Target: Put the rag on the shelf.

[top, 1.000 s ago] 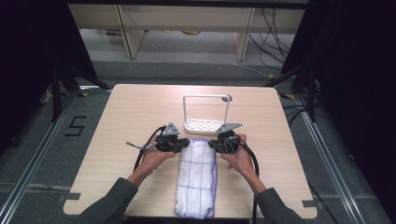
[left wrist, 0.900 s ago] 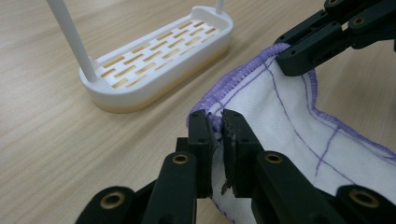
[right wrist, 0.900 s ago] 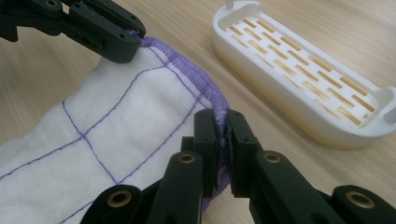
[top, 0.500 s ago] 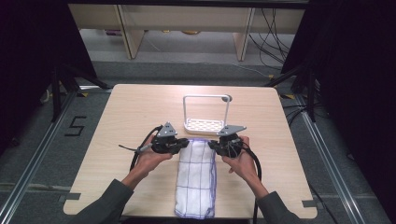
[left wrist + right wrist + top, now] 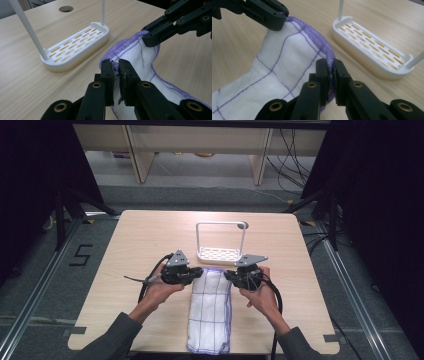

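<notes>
A white cloth (image 5: 210, 312) with purple grid lines and a purple hem lies folded lengthwise on the table, running toward the front edge. My left gripper (image 5: 200, 271) is shut on its far left corner, and my right gripper (image 5: 227, 275) is shut on its far right corner. In the left gripper view the jaws of my left gripper (image 5: 117, 65) pinch the hem of the cloth (image 5: 150, 62), with the other gripper (image 5: 150, 37) across from it. In the right gripper view my right gripper (image 5: 331, 65) clamps the purple edge of the cloth (image 5: 284, 57). The far end is lifted slightly.
A white slotted rack (image 5: 218, 254) with a tall wire handle stands just beyond the cloth; the rack (image 5: 75, 48) is seen close in the left gripper view, and the rack (image 5: 372, 47) in the right gripper view. A round hole (image 5: 242, 225) sits in the tabletop behind it.
Both grippers have drawn slightly toward the person with the cloth's far corners held. The left gripper shifted a little left and back.
</notes>
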